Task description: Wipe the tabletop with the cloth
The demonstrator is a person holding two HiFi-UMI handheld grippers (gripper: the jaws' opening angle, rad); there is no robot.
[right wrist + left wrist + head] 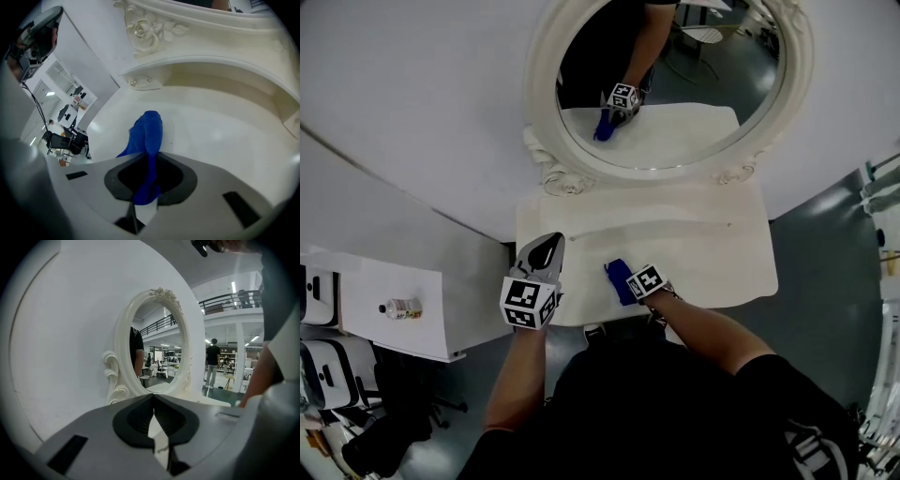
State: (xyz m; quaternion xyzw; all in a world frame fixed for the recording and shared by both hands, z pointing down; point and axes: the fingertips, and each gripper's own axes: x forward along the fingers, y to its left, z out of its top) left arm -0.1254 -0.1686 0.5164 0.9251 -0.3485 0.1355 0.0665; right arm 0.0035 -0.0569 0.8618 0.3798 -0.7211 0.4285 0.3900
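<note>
Cloth (148,133) sits between the fingers of the right gripper (149,158), poking ahead onto the tabletop (712,253); mirror (675,94) further ahead, left gripper (546,253) off to their left.

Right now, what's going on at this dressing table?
A person holds two grippers over a cream-white vanity tabletop below an oval mirror. The right gripper is shut on a crumpled blue cloth that rests on the tabletop near its front edge. The left gripper is shut, empty, above the left side.
</note>
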